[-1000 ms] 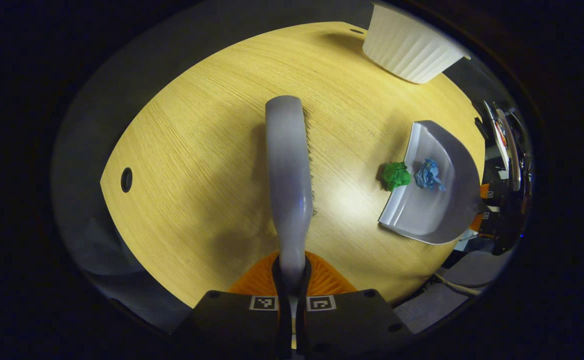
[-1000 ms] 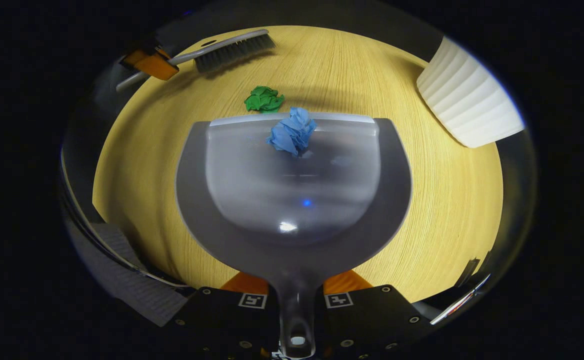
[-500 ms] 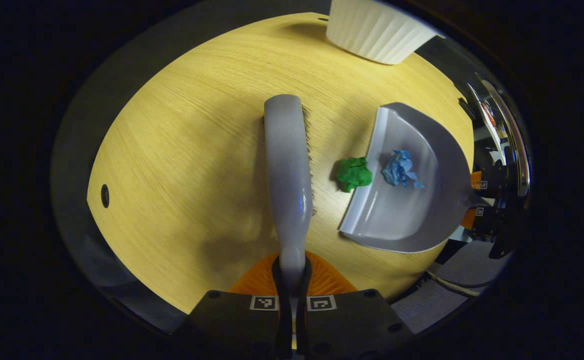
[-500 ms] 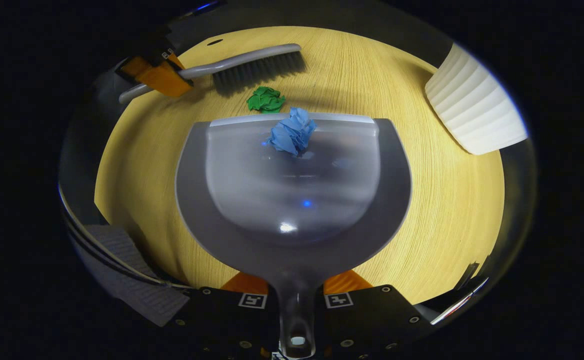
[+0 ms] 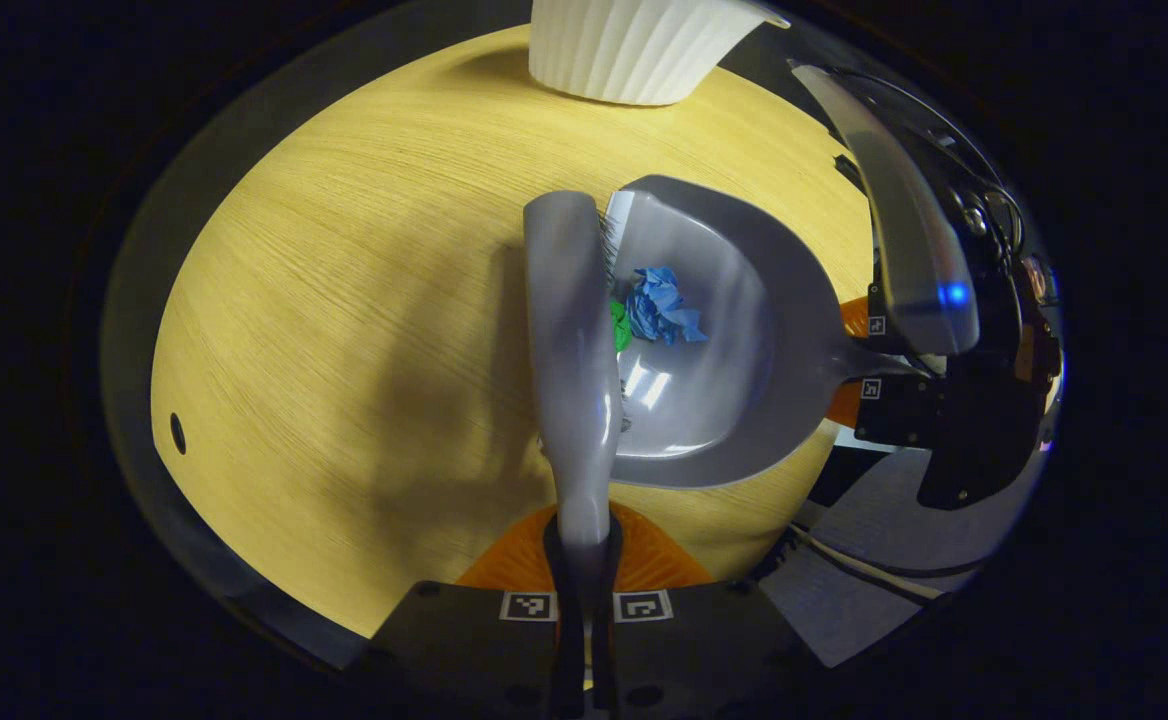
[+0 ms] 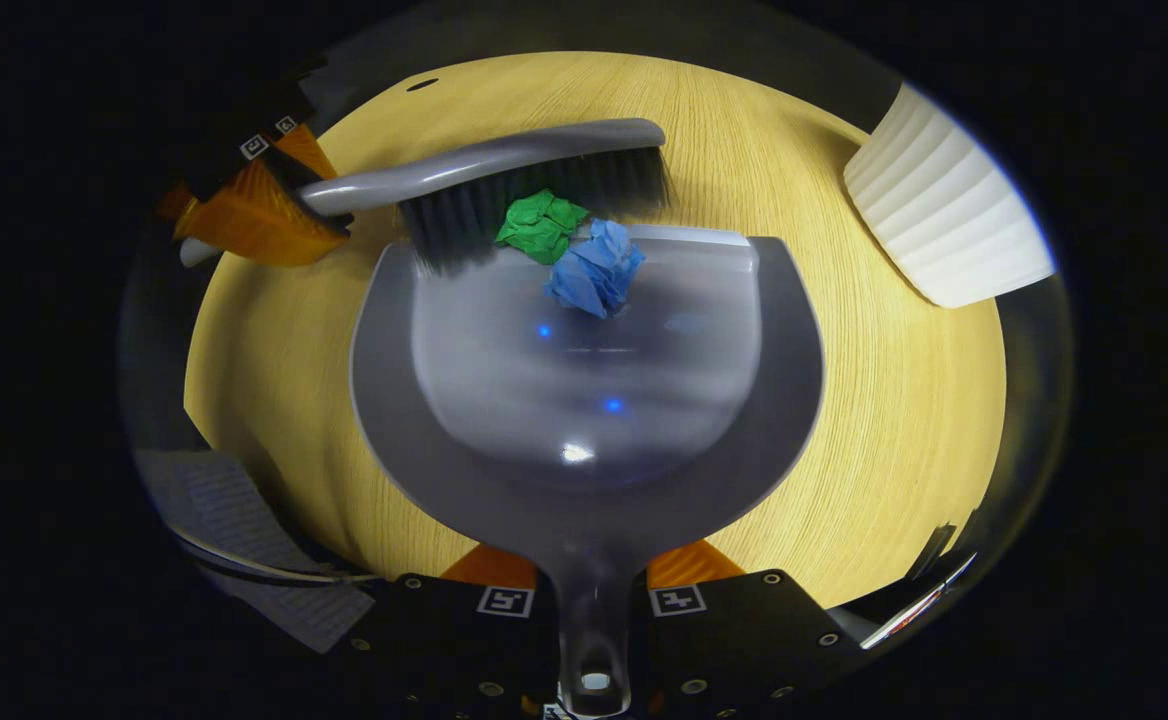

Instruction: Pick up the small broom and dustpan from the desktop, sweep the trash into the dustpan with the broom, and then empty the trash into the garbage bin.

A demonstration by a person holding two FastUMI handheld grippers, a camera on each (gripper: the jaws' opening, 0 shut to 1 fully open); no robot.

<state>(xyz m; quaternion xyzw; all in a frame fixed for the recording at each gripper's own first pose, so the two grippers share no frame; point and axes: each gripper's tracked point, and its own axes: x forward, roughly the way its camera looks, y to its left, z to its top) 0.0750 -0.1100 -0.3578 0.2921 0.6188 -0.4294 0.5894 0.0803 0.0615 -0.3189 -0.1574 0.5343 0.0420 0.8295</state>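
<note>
On the left, the left tongs [image 5: 584, 560] are clenched on the stiff broom [image 6: 534, 175]. Its bristles press the green paper wad [image 6: 536, 224] against the dustpan [image 6: 584, 400] lip beside the blue wad [image 6: 594, 268]. Both look featherlight, likely to bounce. The right tongs [image 6: 589, 610] are clamped on the dustpan's handle, on the worktop [image 6: 904, 400], the white ribbed bin [image 6: 944, 230] rightmost.

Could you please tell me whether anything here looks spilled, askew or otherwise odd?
Nothing stands out. The blue paper ball lies inside the dustpan, and the green paper ball sits at its front lip against the broom bristles. The white bin stands on the table, nothing spilled.
</note>
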